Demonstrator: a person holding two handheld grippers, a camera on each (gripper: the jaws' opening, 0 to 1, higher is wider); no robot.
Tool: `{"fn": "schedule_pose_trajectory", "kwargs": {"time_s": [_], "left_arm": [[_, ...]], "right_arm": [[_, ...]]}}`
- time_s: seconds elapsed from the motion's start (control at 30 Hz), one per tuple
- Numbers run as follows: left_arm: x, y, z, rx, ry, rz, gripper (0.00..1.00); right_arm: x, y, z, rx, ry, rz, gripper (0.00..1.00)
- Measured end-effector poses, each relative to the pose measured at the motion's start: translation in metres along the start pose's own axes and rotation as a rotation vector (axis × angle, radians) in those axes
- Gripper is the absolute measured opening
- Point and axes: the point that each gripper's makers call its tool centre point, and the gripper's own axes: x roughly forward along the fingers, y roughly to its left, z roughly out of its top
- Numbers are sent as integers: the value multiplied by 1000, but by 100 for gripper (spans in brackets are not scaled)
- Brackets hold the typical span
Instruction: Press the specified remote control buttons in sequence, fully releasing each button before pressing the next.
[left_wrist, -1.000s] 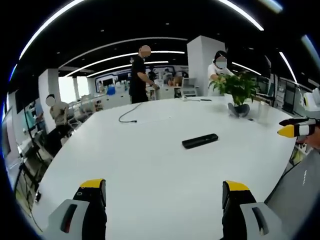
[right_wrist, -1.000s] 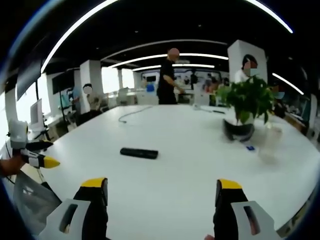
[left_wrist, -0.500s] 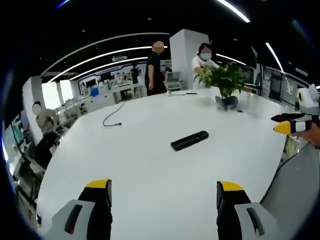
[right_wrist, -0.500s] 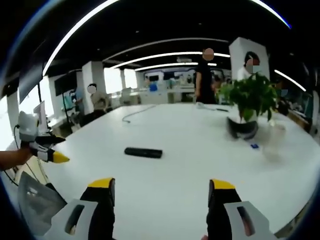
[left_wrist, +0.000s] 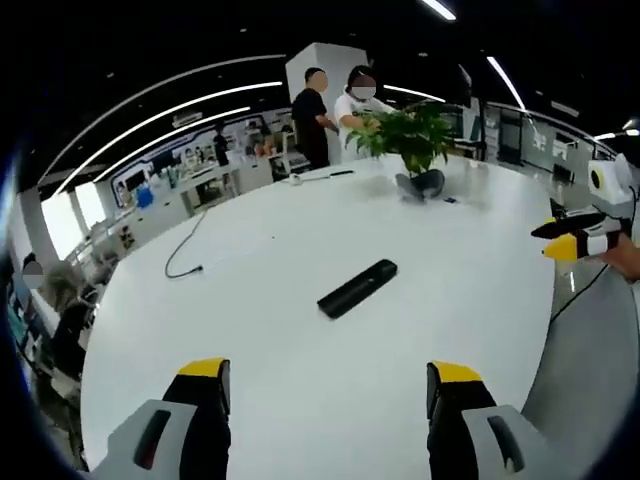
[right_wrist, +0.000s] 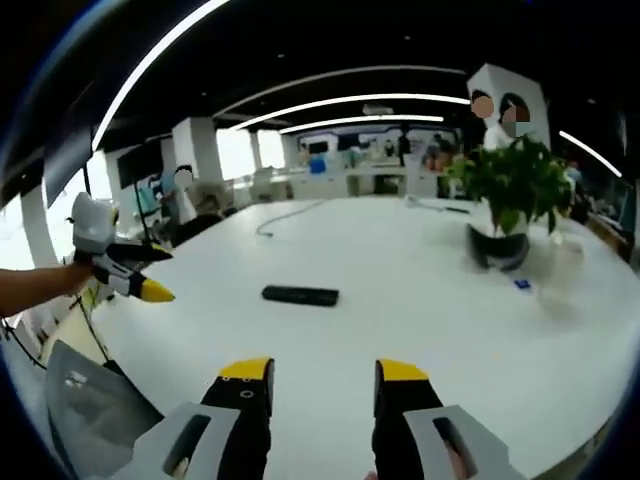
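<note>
Behind everything runs an open office with curved ceiling light strips, desks and a few people standing at the far end; your work surface is the big white table (left_wrist: 300, 360), bare around the target so nothing hides it.

Your left gripper (left_wrist: 328, 380) hangs low over the near edge with its yellow-tipped jaws spread wide, nothing between them. The remote control (left_wrist: 357, 287), a slim black bar, lies flat on the table ahead of those jaws and slightly toward the right one, well apart from both. It rests at a slant to your line of approach (you may want to square up before you reach for a button).

Your right gripper (right_wrist: 322, 372) has its jaws drawn fairly close together, a narrow gap left and nothing held, which judging by the task suits poking a single button with one tip. From its view the remote control (right_wrist: 300, 295) sits ahead and a little to the left jaw's side, again well apart. Your other gripper (right_wrist: 128, 268) shows off to the left there, hand-held off the table's edge.

A potted plant (right_wrist: 512, 200) stands far ahead to the right jaw's side, and a dark cable (left_wrist: 185, 250) trails beyond the left jaw, both well apart from the remote.

No button is pressed yet; I judge you are in the approach.
</note>
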Motion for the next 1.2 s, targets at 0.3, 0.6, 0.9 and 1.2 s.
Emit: {"fn": "schedule_pose_trajectory", "kwargs": {"time_s": [0.3, 0.6, 0.9, 1.2], "left_arm": [[28, -1, 19, 117, 49, -94, 72], [64, -6, 23, 209, 110, -172, 70], [92, -11, 23, 286, 183, -254, 68], [119, -15, 19, 335, 260, -343, 60]], "right_arm": [[0, 4, -8, 5, 52, 19, 9], [1, 5, -14, -5, 97, 16, 0], [3, 6, -19, -10, 131, 18, 0], [4, 4, -22, 3, 144, 13, 0]]}}
